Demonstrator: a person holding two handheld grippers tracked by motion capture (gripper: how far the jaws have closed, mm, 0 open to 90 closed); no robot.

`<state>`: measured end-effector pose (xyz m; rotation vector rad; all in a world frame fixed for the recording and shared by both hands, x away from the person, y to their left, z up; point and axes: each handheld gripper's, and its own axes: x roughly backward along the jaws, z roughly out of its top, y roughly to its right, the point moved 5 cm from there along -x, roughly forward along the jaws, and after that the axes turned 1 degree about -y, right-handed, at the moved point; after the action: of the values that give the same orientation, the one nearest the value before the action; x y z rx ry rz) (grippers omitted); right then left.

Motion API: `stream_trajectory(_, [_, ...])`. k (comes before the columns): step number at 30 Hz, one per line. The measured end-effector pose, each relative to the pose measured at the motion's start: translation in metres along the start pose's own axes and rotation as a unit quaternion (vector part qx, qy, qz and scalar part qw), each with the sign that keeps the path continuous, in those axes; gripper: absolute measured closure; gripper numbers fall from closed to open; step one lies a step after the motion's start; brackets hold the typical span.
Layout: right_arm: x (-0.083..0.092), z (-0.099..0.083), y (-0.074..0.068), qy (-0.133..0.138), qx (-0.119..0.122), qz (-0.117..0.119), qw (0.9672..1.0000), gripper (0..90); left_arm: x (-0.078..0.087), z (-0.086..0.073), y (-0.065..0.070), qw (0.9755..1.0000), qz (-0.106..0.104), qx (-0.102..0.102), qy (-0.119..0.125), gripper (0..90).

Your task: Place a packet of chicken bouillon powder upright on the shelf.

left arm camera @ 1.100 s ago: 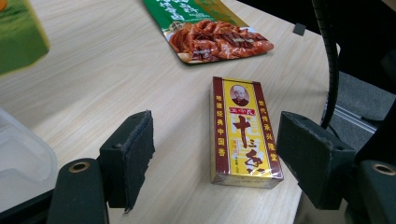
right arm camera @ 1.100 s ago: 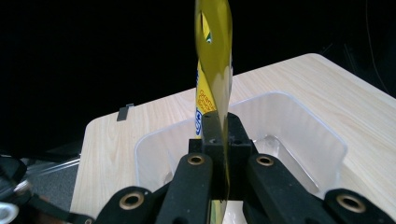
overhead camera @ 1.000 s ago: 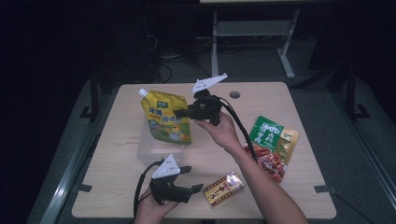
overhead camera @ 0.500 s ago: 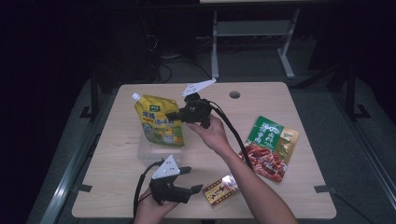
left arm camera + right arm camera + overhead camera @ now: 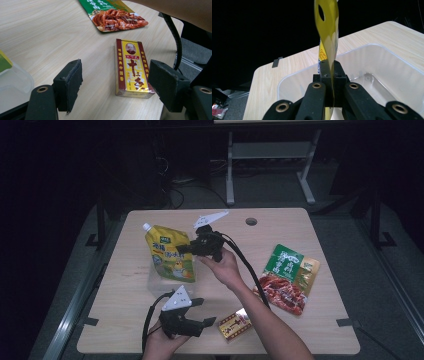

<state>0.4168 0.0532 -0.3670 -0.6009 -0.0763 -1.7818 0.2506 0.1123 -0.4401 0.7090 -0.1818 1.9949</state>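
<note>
Dark room around a pale wooden table (image 5: 310, 320): my right gripper (image 5: 186, 248) pinches the yellow pouch (image 5: 167, 254) by its edge over the clear tub (image 5: 387, 72) (presumably its destination), while my left gripper (image 5: 115, 85) rests unclenched, framing the small box (image 5: 131, 68).

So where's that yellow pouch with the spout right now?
The yellow pouch is held up by the right gripper, which pinches its edge, above the clear plastic bin on the table's left half in the high view.
</note>
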Motion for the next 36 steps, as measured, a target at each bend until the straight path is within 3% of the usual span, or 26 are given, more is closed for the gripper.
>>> stream_trajectory(17, [-0.014, -0.018, 0.0, -0.025, 0.003, -0.005, 0.9997, 89.7, 0.0, -0.001, -0.003, 1.0, 0.0, -0.003, -0.009, 26.8])
stream_trajectory(36, [-0.007, -0.035, 0.006, -0.015, -0.024, -0.017, 0.9994, 89.1, 0.0, -0.003, -0.004, 0.9999, 0.002, -0.003, -0.012, 27.4])
